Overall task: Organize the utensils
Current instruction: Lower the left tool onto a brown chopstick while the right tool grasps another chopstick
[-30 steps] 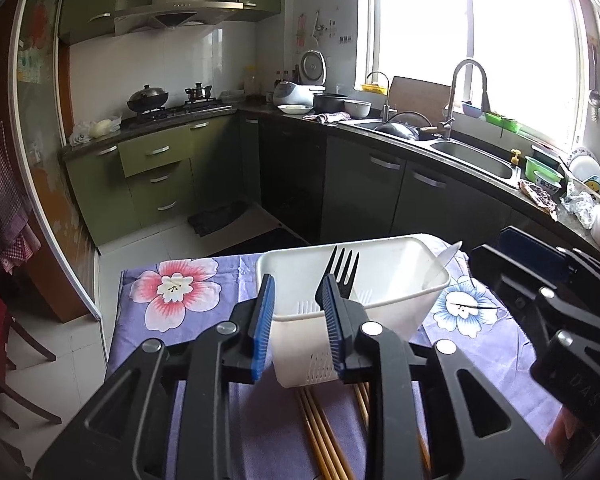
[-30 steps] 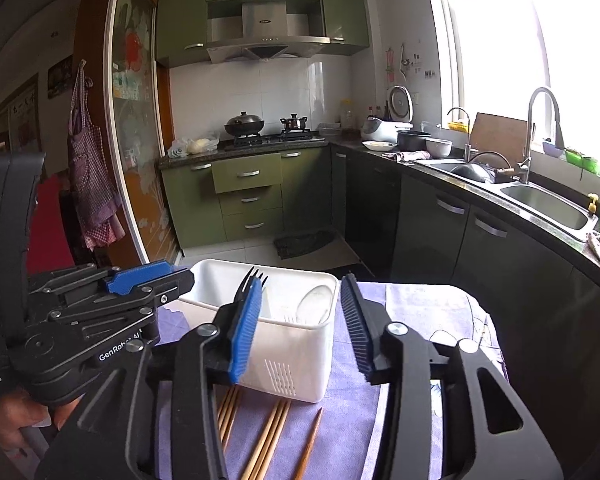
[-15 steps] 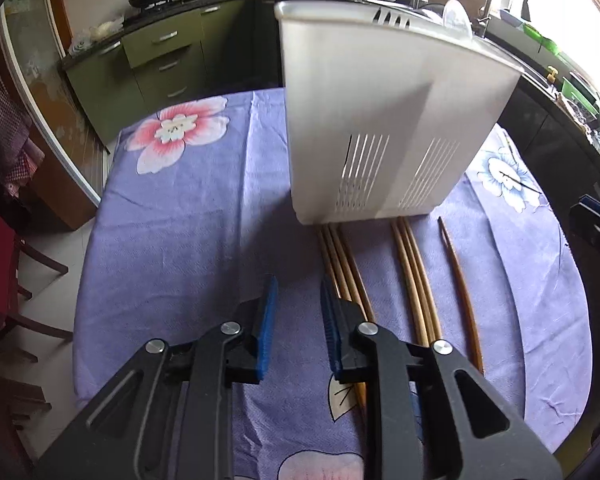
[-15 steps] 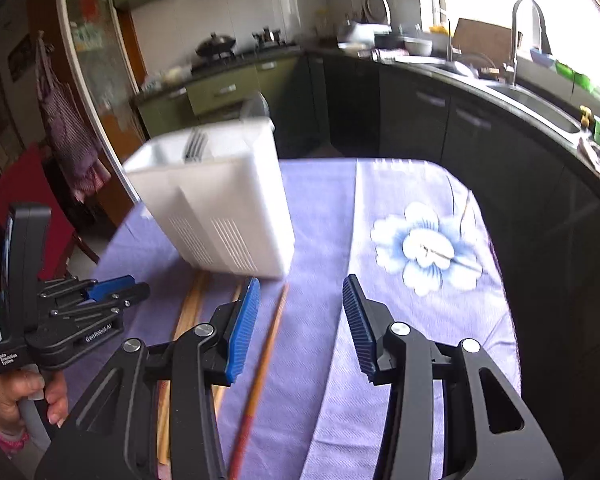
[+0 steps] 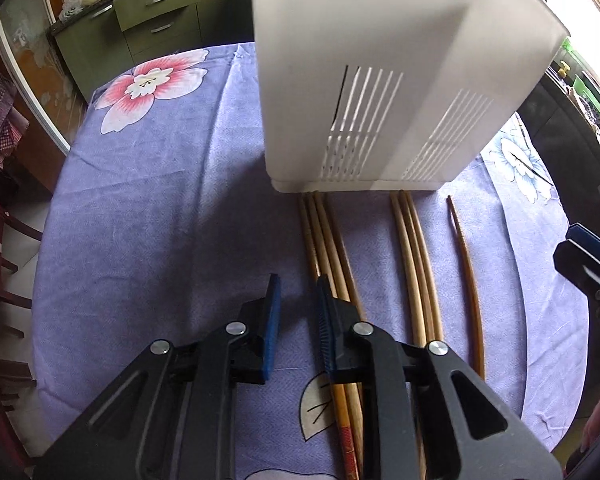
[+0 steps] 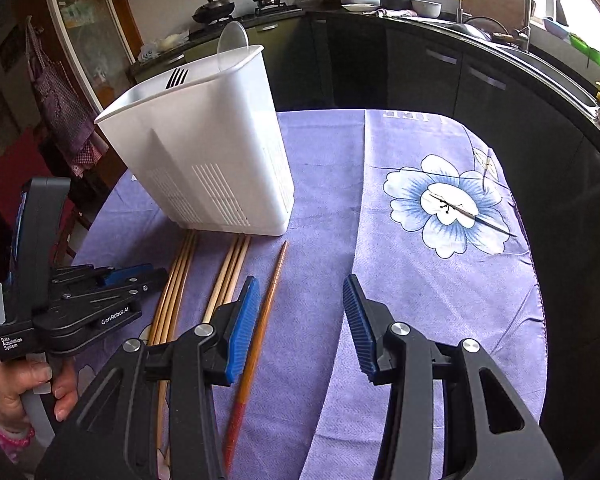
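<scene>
Step in hand: both claws are hanging low over the worktop (image 6: 440, 280), lining up on the chopsticks that are lying loose in front of the white caddy (image 6: 204, 160); nothing is being carried, so by my reading the pick-up stage is only starting.
Left claw (image 5: 296, 308): its jaws are standing slightly apart with only cloth between them, pinching nothing; its right-hand finger is sitting just over the near end of the left bundle of chopsticks (image 5: 324, 232).
Right claw (image 6: 296, 316): it is spread wide and gripping nothing; its left-hand finger is hovering right beside the single reddish chopstick (image 6: 268, 304).
Chopsticks: three groups are lying side by side on the purple flowered cloth, tips pointing at the foot of the caddy: the left bundle, a middle bundle (image 5: 412, 248), and the lone reddish one farthest right.
Caddy: it is standing upright on the cloth, already holding a black fork (image 6: 177, 77) and a pale spoon (image 6: 232, 46) that are poking above the rim.
Next move, as I judge it: each claw is needing to shift sideways so a stick sits between its fingers, then drop to the cloth and close.
Care needed: thin round sticks lying flat are likely to roll or slip, and bundled ones may come up together.
</scene>
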Demonstrator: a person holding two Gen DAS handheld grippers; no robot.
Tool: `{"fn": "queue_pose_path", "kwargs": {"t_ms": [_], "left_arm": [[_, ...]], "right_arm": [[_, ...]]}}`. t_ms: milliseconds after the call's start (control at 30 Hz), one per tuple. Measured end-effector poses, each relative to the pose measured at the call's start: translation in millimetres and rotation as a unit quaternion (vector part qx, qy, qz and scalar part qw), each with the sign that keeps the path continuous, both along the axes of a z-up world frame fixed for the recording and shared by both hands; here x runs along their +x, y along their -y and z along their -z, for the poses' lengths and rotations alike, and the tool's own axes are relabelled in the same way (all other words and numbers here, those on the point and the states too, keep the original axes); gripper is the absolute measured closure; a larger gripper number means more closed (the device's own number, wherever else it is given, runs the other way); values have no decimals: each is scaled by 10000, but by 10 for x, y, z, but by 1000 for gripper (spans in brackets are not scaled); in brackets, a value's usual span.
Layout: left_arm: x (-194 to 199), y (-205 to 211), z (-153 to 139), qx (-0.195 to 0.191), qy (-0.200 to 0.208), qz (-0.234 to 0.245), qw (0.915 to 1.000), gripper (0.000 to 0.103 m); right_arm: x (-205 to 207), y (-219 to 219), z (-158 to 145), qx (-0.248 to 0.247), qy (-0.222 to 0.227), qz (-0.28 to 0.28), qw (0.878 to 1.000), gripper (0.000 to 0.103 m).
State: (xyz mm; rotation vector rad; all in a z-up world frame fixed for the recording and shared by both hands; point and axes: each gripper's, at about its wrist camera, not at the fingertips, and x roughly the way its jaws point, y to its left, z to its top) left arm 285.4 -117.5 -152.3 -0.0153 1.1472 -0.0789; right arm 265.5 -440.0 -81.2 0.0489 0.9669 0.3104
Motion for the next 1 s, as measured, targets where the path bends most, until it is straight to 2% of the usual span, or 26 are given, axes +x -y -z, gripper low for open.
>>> {"fn": "queue_pose_path", "kwargs": {"t_ms": [100,400,467,567,733,833,933,1000], "left_arm": [[11,22,-2,-25,-35,15,10000,85],[17,57,47,217,-177,102,9996,86],[21,45,44,242,-204,122,9994,95],[21,4,42,344,-226,157,9990,96],[45,-168,45,455,-245,45,9987,97],[52,-246,45,458,-265,2,9986,97],[63,-262,49,500,-279,25,9984,97],[64,-253,51,526,-285,28,9982,97]], "right_arm": [[19,-14,8,-27,-39,-15,10000,59],[59,-102,90,-167,-292,-103,9994,59],[117,-163,149,-182,-476,-182,9985,59],[211,-242,293,-129,-822,-277,9961,59],[322,-362,461,-117,-1124,-307,9931,65],[340,-471,504,-297,-1146,-364,9923,70],[367,-586,552,-548,-1135,-394,9912,72],[382,-645,556,-744,-1096,-373,9905,77]]}}
